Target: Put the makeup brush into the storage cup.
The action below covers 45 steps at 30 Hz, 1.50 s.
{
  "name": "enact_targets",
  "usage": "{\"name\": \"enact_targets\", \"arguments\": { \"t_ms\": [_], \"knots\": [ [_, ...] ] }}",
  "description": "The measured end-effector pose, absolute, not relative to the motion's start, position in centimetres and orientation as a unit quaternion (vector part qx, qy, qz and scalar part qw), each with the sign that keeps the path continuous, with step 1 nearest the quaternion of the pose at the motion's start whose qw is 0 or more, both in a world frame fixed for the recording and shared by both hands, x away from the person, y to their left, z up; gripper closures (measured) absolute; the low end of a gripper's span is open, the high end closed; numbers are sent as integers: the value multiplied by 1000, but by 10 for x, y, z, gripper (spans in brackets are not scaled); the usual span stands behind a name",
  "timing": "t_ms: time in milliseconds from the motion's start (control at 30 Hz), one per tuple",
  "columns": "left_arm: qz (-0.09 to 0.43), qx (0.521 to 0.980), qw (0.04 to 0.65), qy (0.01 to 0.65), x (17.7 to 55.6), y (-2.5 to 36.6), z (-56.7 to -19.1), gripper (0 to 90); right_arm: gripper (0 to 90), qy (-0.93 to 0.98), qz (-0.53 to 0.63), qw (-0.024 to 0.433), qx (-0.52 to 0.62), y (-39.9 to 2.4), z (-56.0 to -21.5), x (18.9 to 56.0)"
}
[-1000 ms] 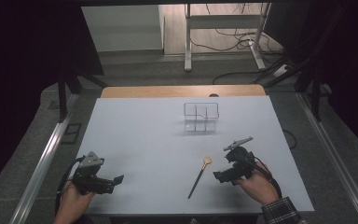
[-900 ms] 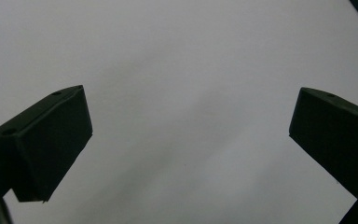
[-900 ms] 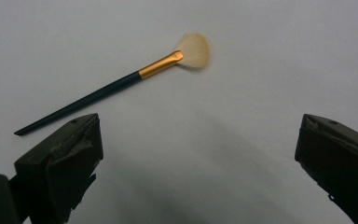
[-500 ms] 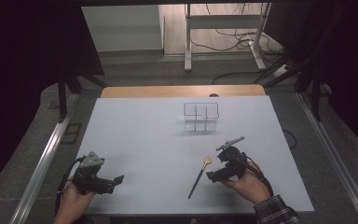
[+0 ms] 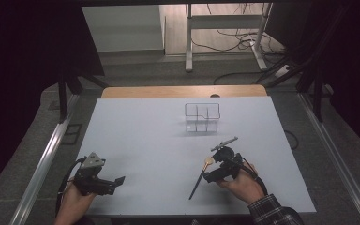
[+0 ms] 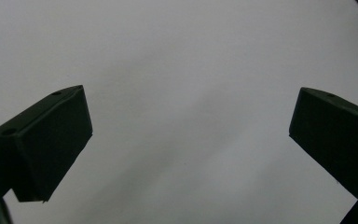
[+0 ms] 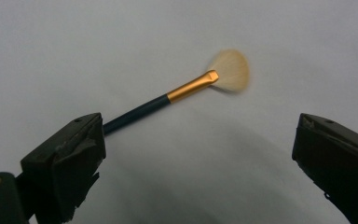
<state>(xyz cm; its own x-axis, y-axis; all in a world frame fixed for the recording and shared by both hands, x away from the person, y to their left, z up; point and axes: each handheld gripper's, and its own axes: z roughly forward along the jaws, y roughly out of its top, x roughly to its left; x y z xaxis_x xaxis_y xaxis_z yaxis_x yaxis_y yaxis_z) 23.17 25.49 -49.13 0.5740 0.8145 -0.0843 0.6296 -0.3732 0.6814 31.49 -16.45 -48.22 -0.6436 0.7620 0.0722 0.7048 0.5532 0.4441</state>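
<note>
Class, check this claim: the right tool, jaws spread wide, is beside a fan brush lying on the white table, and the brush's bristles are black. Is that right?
Not quite. The fan brush has pale, cream-coloured bristles; only its handle is dark, with a gold ferrule. The right gripper view shows this. The rest holds: the right tool has its jaws spread wide beside the brush on the white table.

- The brush [image 5: 200, 174] is slim, with a dark handle, a gold ferrule and a pale, fan-shaped tuft of bristles.
- It lies flat on the white table [image 5: 150, 140], in the near right part, its bristle end pointing toward about 1 o'clock in the high view and its handle tip toward 7 o'clock.
- In the right gripper view the bristles [image 7: 232, 70] fan out toward 2 o'clock, slightly blurred.
</note>
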Motion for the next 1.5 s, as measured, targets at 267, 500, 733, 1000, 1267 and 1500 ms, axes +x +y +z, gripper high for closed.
{"name": "enact_targets", "arguments": {
  "t_ms": [267, 500, 733, 1000, 1267, 1500],
  "knots": [
    [134, 820, 341, 439, 232, 255, -491, 0, 51, 885, 211, 64, 411, -150, -487, 316],
    [134, 821, 340, 438, 232, 254, -492, 0, 64, 889, 201, 69, 406, -136, -491, 317],
    [134, 822, 339, 437, 232, 253, -492, 0, 78, 892, 188, 76, 405, -126, -496, 318],
    [133, 825, 336, 435, 232, 253, -492, 0, 92, 894, 179, 83, 403, -115, -500, 319],
    [134, 827, 334, 432, 232, 253, -492, 0, 102, 896, 167, 92, 401, -114, -505, 319],
    [134, 828, 333, 431, 232, 253, -492, 0, 124, 900, 152, 88, 398, -115, -511, 318]
  ]
}}
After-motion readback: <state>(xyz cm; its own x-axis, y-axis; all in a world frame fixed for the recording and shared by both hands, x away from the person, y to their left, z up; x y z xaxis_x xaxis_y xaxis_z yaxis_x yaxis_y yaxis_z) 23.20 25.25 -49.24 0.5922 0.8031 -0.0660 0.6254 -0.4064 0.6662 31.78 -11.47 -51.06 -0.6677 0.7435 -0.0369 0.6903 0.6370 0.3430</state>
